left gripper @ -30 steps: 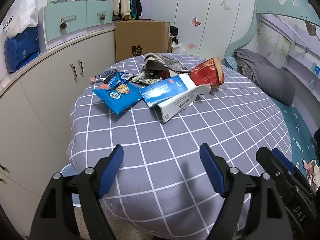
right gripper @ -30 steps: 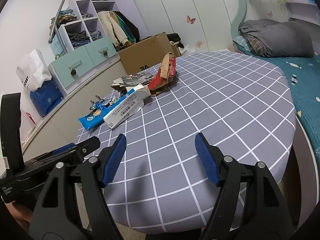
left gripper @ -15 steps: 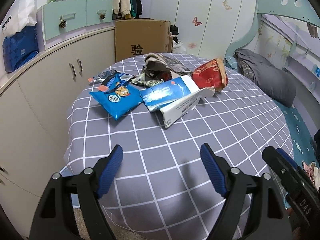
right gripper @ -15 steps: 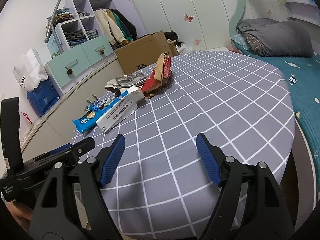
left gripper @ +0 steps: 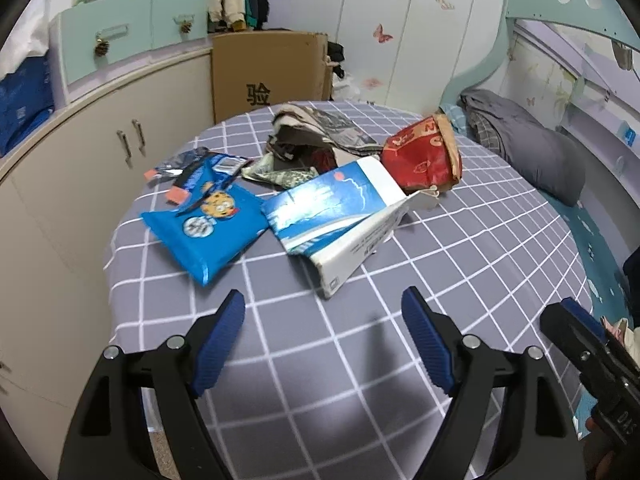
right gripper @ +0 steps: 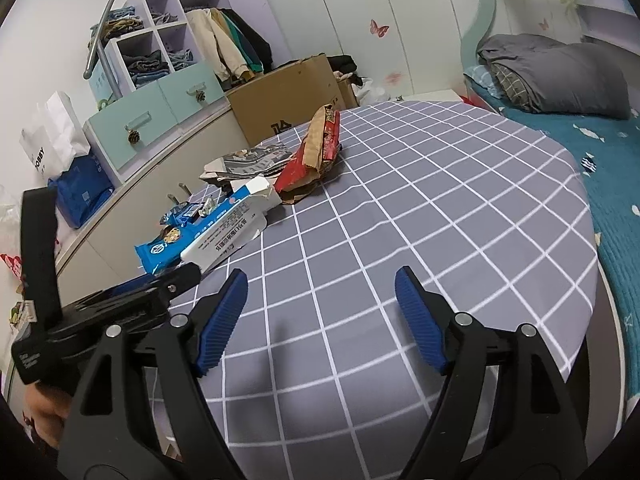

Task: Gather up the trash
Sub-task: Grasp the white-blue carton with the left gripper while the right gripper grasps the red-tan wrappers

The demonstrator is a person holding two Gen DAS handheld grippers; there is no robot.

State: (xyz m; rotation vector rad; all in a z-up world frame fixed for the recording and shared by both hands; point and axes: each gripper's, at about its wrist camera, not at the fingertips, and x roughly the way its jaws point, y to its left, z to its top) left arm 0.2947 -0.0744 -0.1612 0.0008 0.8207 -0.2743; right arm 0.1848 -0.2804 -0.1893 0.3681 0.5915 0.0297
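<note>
Closing in on the white-and-blue carton (left gripper: 344, 216) with left gripper (left gripper: 324, 336) fingers wide and empty, right gripper (right gripper: 320, 320) fingers opening beside it, still short of any trash.

Sitting behind the grey checked tablecloth (left gripper: 460, 248): brown cardboard box (left gripper: 268, 68) against the white wardrobe (left gripper: 384, 20). Lying rumpled on the teal bed (right gripper: 612, 184), grey blanket (right gripper: 556, 76). Hanging by mint drawers (right gripper: 156, 116), jackets (right gripper: 228, 48).
</note>
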